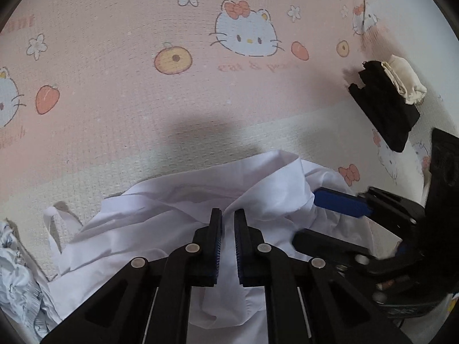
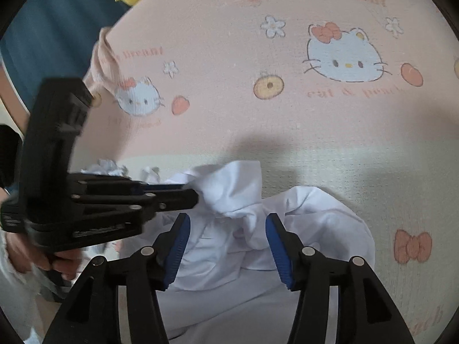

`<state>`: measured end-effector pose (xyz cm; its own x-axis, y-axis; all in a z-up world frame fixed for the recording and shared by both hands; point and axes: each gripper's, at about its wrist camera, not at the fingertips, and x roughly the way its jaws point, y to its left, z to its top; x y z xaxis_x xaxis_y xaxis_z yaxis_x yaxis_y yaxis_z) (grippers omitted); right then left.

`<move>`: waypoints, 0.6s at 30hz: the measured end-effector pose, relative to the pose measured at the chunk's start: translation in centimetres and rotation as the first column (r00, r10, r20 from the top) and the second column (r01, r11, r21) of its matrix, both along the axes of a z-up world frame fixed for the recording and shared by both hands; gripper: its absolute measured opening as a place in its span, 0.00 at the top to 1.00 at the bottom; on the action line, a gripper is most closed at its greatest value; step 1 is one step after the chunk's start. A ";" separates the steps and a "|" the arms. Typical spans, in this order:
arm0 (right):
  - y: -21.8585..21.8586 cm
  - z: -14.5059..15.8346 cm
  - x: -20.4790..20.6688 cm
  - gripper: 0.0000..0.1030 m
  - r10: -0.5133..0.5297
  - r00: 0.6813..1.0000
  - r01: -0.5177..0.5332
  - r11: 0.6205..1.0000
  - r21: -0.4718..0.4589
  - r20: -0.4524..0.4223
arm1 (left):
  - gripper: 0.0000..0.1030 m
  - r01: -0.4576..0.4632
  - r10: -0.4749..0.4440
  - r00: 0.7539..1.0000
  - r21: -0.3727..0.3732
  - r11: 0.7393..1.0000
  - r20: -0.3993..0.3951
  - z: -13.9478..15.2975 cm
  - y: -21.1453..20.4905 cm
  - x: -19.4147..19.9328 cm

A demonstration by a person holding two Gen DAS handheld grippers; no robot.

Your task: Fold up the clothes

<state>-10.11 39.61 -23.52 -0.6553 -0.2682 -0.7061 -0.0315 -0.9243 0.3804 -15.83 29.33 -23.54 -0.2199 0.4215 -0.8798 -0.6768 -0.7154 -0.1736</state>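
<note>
Between the two grippers lies the white garment, all bunched up on the pink cartoon-cat blanket. The left gripper has its fingers squeezed close together, and a small fold of the white cloth looks pinched at their tips. The right gripper has its blue pads spread wide, with a lump of cloth sitting between them, but the pads do not press on it.

What could go wrong? The left pinch looks thin, so the cloth might slip out if it is pulled hard. The right gripper could also shut on a thick lump with many layers, not one edge, and then the fold would come out messy. The two grippers are very near each other, so they might bump.

The garment is thin, soft and crumpled, with deep wrinkles. No fold is made yet. Another crumpled pale cloth lies just beside it, and could get dragged along.
</note>
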 end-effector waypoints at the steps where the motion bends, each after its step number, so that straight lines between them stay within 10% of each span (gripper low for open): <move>1: -0.1 -0.3 -0.4 0.48 0.000 1.000 0.000 1.000 0.017 0.016 | 0.93 0.002 -0.002 1.000 -0.003 1.000 0.001 -0.1 0.0 -0.4; 9: 0.6 -1.1 -2.2 0.48 0.029 1.000 -0.029 0.999 -0.015 0.002 | 0.93 -0.002 0.002 1.000 -0.001 1.000 0.012 -0.3 0.2 -1.8; 13: -0.4 -1.5 -2.8 0.85 0.045 0.998 -0.044 0.999 -0.010 0.039 | 0.93 -0.112 0.105 0.989 0.065 0.992 0.104 -0.2 -0.9 -3.2; 18: -1.2 -0.9 -2.6 0.91 0.009 0.999 -0.011 0.999 0.049 0.044 | 0.91 -0.216 0.186 0.959 0.130 0.968 0.214 0.6 -2.9 -4.1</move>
<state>-12.73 38.43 -24.42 -0.6211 -0.2389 -0.7464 -0.0378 -0.9421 0.3331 -19.94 26.45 -22.94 -0.1411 0.5178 -0.8438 -0.4625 -0.7881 -0.4062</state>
